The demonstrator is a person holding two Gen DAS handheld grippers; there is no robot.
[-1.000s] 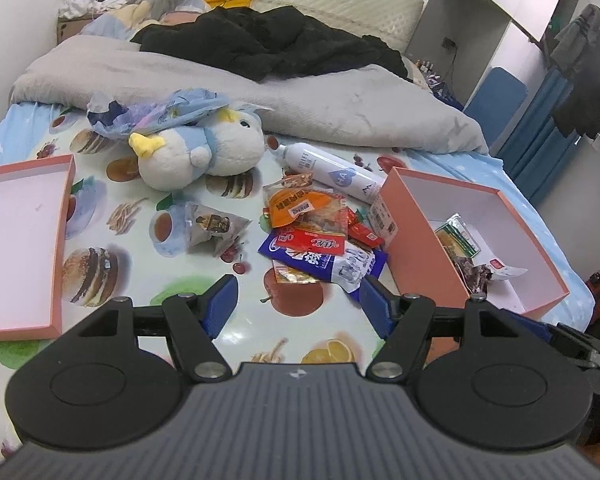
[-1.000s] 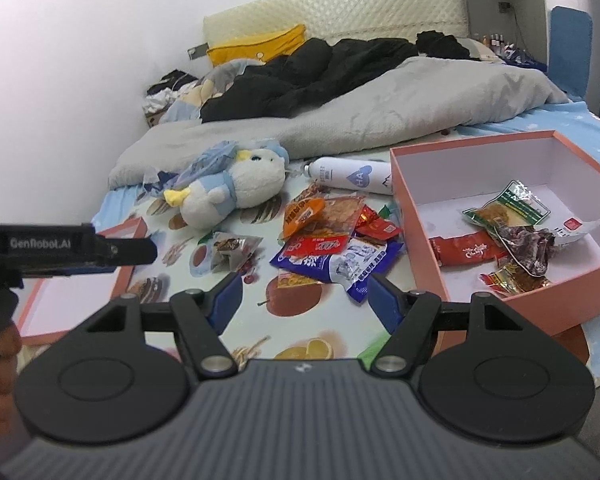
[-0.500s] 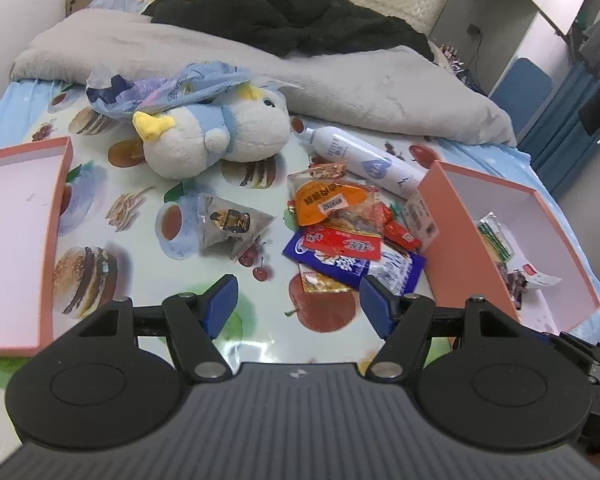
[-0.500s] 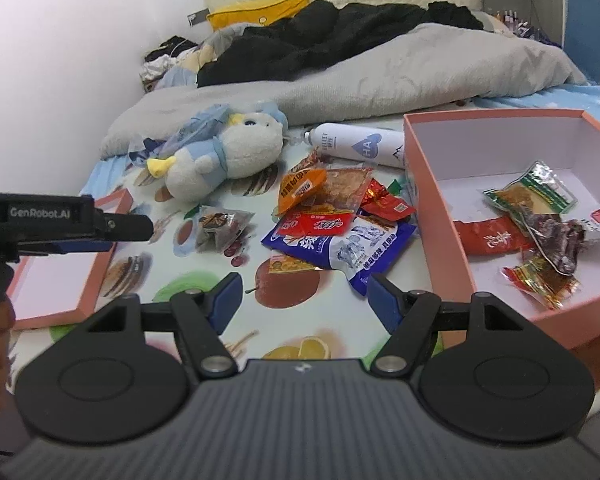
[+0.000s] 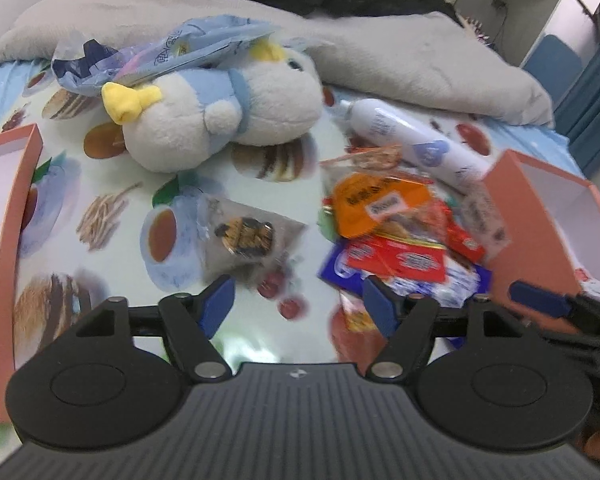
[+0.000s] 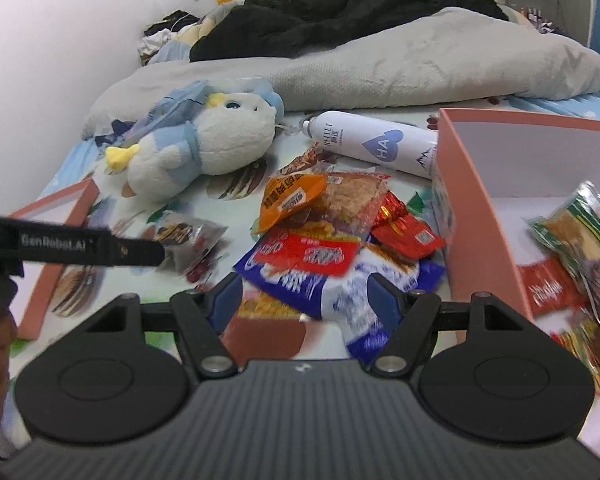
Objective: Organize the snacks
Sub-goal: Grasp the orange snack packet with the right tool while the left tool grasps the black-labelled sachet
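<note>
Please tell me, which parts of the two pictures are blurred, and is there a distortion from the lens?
Left wrist view: the snack pile and the clear packet are smeared by motion blur; the plush toy stays fairly sharp. Right wrist view: the blue-white packet is blurred, the white bottle is crisp. Both views bend straight edges, such as the pink box, as a fisheye does.

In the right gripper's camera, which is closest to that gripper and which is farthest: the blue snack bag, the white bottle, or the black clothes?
1. Blue snack bag: right before the right gripper.
2. White bottle: lying further back, beside the pink box.
3. Black clothes: far back, on the grey blanket.
</note>
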